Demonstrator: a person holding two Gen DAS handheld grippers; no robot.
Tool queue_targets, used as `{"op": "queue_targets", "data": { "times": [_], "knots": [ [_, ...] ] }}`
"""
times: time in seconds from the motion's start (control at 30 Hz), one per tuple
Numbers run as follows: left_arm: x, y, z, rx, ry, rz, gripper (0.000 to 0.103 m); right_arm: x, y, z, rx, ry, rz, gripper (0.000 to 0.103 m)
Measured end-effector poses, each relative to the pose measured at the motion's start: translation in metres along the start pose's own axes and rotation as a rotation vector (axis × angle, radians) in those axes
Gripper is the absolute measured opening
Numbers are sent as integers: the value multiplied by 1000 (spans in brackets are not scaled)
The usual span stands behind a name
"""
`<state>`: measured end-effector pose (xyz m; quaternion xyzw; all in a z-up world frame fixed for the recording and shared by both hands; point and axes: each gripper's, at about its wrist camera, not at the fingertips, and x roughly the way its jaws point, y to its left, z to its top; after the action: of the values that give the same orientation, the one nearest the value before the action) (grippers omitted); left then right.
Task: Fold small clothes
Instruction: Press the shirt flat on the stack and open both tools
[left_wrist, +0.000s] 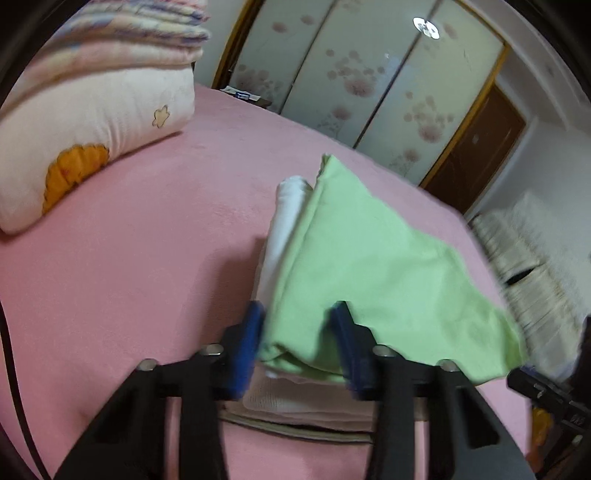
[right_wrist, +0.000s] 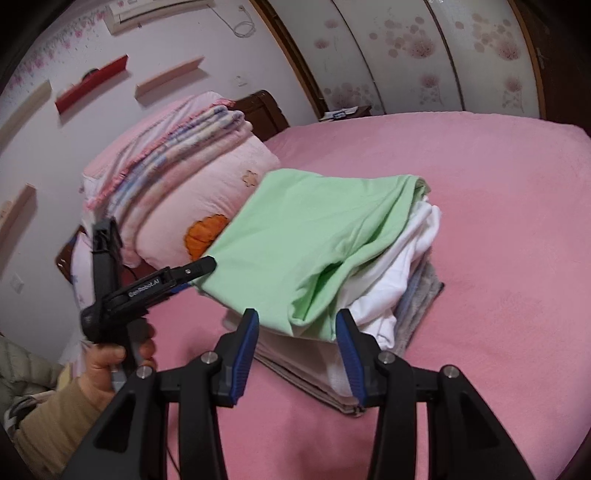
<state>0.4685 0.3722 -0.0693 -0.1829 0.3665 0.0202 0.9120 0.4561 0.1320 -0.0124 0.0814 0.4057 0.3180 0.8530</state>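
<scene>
Both tongs stand spread with nothing pinched: the left tongs (left_wrist: 297, 332) flank one end of the folded green garment (left_wrist: 369, 266), the right tongs (right_wrist: 297, 332) its other end. That garment lies on top of a stack of folded clothes (right_wrist: 410, 291) on the pink bed (right_wrist: 498, 221), beside a pillow (right_wrist: 207, 206). It appears folded and just placed. To finish well, draw both tongs straight back without snagging the loose folds, then check that its edges sit square on the stack.

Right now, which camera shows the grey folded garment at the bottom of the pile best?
The right wrist view: the grey folded garment peeks out beneath white cloth. The left wrist view hides it under the light green cloth.
</scene>
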Motion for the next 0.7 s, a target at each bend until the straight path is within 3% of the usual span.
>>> {"op": "queue_targets", "data": {
  "times": [0.03, 0.07, 0.2, 0.3, 0.43, 0.57, 0.67, 0.7],
  "knots": [
    [0, -7, 0, 31, 3, 28, 29, 2, 1, -1, -6, 6, -4, 21],
    [-3, -11, -1, 43, 0, 38, 24, 4, 4, -2, -19, 18, -7, 10],
    [-18, -14, 2, 24, -20, 47, 10, -9, 9, -4, -21, -19, 13, 9],
    [-34, -14, 3, 7, -45, 25, 6, -19, 13, -7, -17, -34, 40, 9],
    [-45, -10, -6, 5, -42, 12, 6, -26, 20, -18, -40, -43, 27, 9],
    [-32, -2, -17, 5, -8, 33, 8, -20, 21, -30, -62, -32, -1, 9],
    [-27, -5, -24, 44, -22, 73, 15, -16, 23, -36, -74, -20, -24, 10],
    [-28, -7, -26, 55, -29, 81, 23, -17, 24, -38, -81, -21, -32, 12]
  ]
}}
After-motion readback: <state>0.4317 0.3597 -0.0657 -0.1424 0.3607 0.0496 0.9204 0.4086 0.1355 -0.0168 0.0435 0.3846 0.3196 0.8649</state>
